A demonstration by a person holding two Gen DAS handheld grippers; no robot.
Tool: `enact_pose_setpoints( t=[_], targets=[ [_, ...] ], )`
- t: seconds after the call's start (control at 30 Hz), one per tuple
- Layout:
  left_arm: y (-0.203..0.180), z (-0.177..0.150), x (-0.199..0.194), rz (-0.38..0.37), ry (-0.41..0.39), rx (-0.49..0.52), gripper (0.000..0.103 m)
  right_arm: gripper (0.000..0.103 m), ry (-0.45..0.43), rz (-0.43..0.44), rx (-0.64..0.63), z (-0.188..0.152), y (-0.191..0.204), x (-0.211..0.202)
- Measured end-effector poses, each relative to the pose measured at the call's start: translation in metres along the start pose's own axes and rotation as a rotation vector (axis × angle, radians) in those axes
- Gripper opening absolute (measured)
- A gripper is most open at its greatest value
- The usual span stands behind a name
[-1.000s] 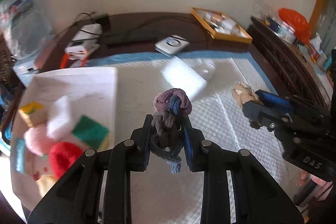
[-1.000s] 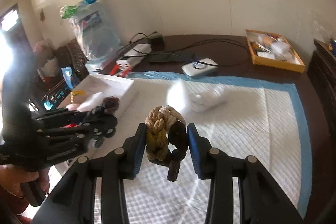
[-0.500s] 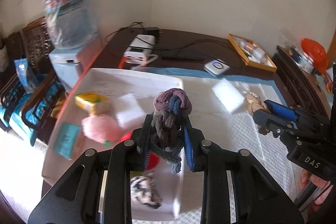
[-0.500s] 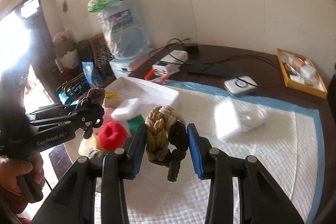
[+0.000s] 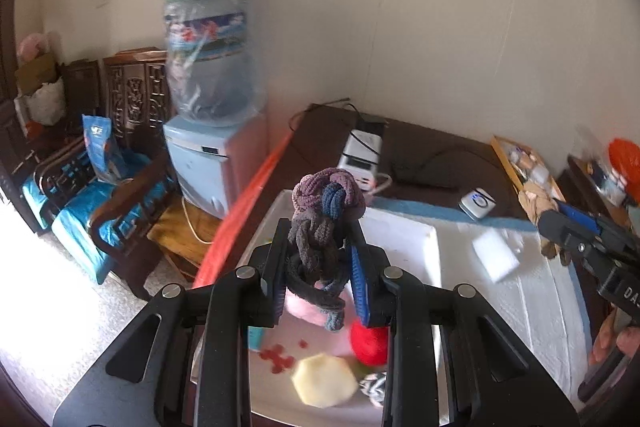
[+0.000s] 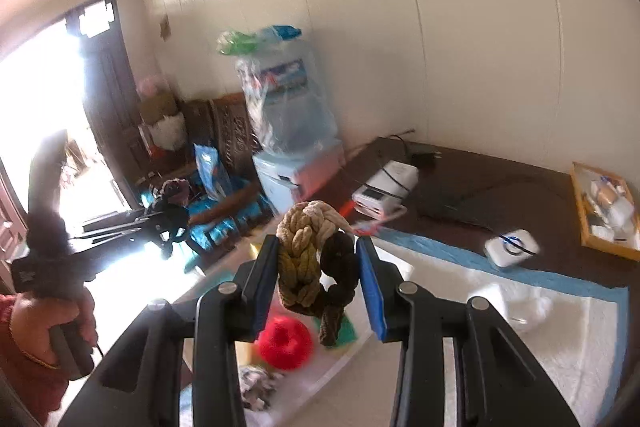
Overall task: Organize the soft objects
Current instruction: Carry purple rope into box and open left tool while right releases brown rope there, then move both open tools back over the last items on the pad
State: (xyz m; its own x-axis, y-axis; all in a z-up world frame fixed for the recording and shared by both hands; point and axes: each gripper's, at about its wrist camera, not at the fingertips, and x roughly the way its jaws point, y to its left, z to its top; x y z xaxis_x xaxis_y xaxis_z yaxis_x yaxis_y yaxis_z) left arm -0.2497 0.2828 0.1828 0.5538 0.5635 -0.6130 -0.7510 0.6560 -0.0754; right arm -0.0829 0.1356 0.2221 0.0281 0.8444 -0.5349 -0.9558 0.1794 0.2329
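Left hand-held gripper (image 5: 320,267): your black plastic arms with blue ribbed pads are pinching a purple-grey knotted rope toy (image 5: 326,227). The toy is soft braided cord in a rounded knot, mauve on top with one navy strand, and its grey tail hangs down between the pads. You hold it in the air above the white tray (image 5: 404,239).

Right hand-held gripper (image 6: 318,281): your blue pads are pinching a tan-brown knotted rope toy (image 6: 314,259). It is thick twisted cord, cream and khaki on the left, dark brown on the right, with a frayed tail dangling below. It too hangs in the air, over the tray's near edge.

Tray contents, seen from the left wrist view:
- red ball (image 5: 370,341), fuzzy and round, just beside the right pad.
- pink plush piece (image 5: 302,305), partly hidden behind the rope tail.
- pale yellow sponge (image 5: 324,381), smooth and roughly hexagonal.
- striped knit piece (image 5: 374,385), grey and white, touching the sponge's right side.

White quilted pad (image 5: 532,299): it has a stitched texture and a blue border, and covers the dark wood counter (image 5: 432,151) to the right of the tray. A white foam block (image 5: 496,255) lies on it, blurred.

Counter, far side: a white boxy device (image 5: 362,153) with cables and a yellow tray of small items (image 6: 604,211).

Off the counter, on the left: a water dispenser (image 5: 212,163) topped by a plastic-wrapped bottle.
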Motion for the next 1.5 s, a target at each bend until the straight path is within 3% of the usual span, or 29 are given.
enact_pose_setpoints(
  t=[0.17, 0.37, 0.53, 0.6, 0.63, 0.67, 0.7, 0.73, 0.77, 0.83, 0.93, 1.17, 1.37, 1.5],
  targets=[
    [0.024, 0.000, 0.001, 0.015, 0.001, -0.027, 0.026, 0.039, 0.105, 0.024, 0.020, -0.019, 0.017, 0.048],
    [0.032, -0.032, 0.050, -0.008, 0.150, 0.007, 0.026, 0.039, 0.274, -0.013, 0.110, -0.061, 0.019, 0.114],
    [0.041, -0.041, 0.076, -0.023, 0.216, 0.032, 0.027, 0.041, 0.299, -0.049, 0.166, -0.068, 0.020, 0.128],
    [0.044, -0.041, 0.079, -0.022, 0.218, 0.034, 0.032, 0.041, 0.287, -0.061, 0.175, -0.067, 0.022, 0.128],
    [0.047, -0.040, 0.082, -0.018, 0.219, 0.030, 0.039, 0.043, 0.281, -0.060, 0.176, -0.067, 0.022, 0.128],
    [0.049, -0.040, 0.084, -0.015, 0.222, 0.026, 0.056, 0.048, 0.276, -0.055, 0.174, -0.067, 0.023, 0.127],
    [0.051, -0.039, 0.085, -0.012, 0.225, 0.019, 0.069, 0.067, 0.274, -0.046, 0.171, -0.067, 0.024, 0.126],
    [0.052, -0.039, 0.086, -0.005, 0.224, 0.012, 0.096, 0.087, 0.271, -0.031, 0.166, -0.066, 0.025, 0.126],
    [0.054, -0.039, 0.087, 0.000, 0.221, 0.005, 0.103, 0.091, 0.265, -0.025, 0.156, -0.066, 0.027, 0.126],
    [0.056, -0.038, 0.086, 0.004, 0.200, -0.010, 0.103, 0.103, 0.243, -0.035, 0.115, -0.065, 0.030, 0.122],
    [0.053, -0.037, 0.082, 0.024, 0.158, -0.002, 0.103, 0.103, 0.212, -0.049, 0.073, -0.063, 0.031, 0.114],
    [0.031, -0.033, 0.080, 0.050, 0.147, -0.005, 0.103, 0.103, 0.168, -0.073, 0.044, -0.059, 0.013, 0.089],
    [0.002, -0.031, 0.075, 0.045, 0.140, 0.026, 0.103, 0.103, 0.114, -0.127, 0.086, -0.056, -0.027, 0.057],
    [-0.025, -0.024, 0.073, 0.007, 0.136, 0.056, 0.103, 0.103, 0.067, -0.221, 0.139, -0.055, -0.076, 0.024]
  ],
)
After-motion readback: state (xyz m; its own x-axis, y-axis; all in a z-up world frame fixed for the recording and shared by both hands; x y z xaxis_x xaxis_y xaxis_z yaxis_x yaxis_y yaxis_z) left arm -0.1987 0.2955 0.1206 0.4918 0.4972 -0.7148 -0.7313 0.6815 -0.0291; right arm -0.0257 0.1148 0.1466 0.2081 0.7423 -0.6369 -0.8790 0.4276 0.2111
